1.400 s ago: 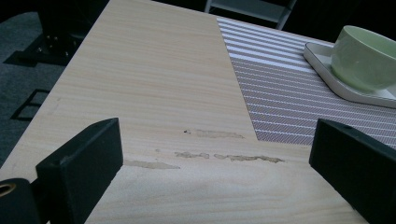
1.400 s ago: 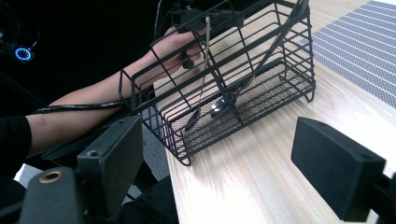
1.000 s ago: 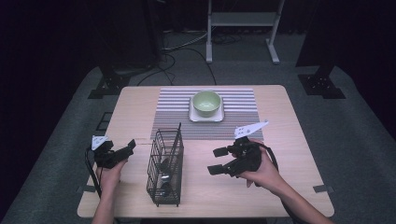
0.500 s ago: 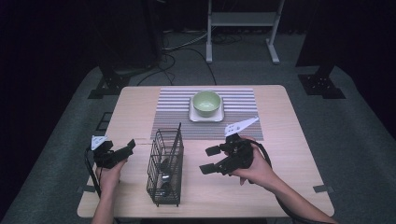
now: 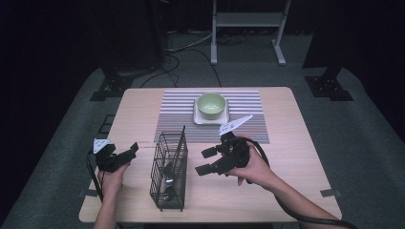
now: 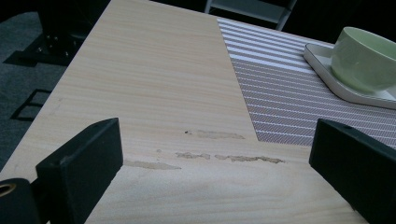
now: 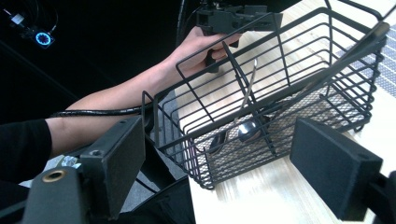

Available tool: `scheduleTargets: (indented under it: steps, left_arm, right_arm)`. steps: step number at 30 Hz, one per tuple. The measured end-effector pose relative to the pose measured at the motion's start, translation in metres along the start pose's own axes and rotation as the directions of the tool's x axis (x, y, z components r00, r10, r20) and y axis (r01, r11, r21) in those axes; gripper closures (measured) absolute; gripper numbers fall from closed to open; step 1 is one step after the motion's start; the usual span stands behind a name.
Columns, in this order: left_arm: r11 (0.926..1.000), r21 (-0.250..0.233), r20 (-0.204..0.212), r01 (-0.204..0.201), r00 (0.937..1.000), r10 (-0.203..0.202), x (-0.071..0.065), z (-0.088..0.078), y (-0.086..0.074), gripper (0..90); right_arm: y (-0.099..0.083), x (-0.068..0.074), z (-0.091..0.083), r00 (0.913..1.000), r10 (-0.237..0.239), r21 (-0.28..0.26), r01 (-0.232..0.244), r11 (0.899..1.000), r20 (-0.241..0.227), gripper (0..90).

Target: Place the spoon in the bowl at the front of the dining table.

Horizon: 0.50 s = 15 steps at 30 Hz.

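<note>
A black wire basket [image 5: 169, 171] stands on the wooden table [image 5: 286, 157] near its front edge. It holds a spoon [image 7: 248, 130] and a dark-handled utensil [image 5: 180, 141] that leans out over the rim. My right gripper [image 5: 206, 161] hovers just right of the basket, open and empty, jaws pointing at it. In the right gripper view the basket [image 7: 280, 88] sits between and beyond the open jaws of that gripper [image 7: 224, 161]. My left gripper [image 5: 126, 156] is left of the basket, open and empty; its own view has that gripper [image 6: 217, 158] over bare wood.
A pale green bowl [image 5: 211, 104] sits on a white square plate [image 5: 198, 118] on a striped placemat [image 5: 248, 126] at the table's far middle. The bowl [image 6: 366, 56] is far right in the left gripper view. A metal stand [image 5: 246, 21] and dark floor lie beyond.
My right gripper has moved left toward the basket and turned its jaws to face it. The left gripper and the basket have stayed put.
</note>
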<state>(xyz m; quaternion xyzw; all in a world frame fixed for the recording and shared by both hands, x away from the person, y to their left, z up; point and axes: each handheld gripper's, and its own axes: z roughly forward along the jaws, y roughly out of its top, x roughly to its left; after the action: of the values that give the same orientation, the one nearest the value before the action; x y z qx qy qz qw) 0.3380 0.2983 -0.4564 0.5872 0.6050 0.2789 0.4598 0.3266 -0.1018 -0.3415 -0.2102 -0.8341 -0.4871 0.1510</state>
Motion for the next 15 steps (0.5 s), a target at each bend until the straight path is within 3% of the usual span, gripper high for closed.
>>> scheduleTargets:
  steps: [15]
  left_arm:
    - [1.0,-0.003,-0.003,-0.002,1.0,0.002,0.001,-0.001,0.001,1.6]
  right_arm:
    - [0.015,0.001,0.018,0.9995,-0.026,0.054,0.025,0.998,0.018,17.9]
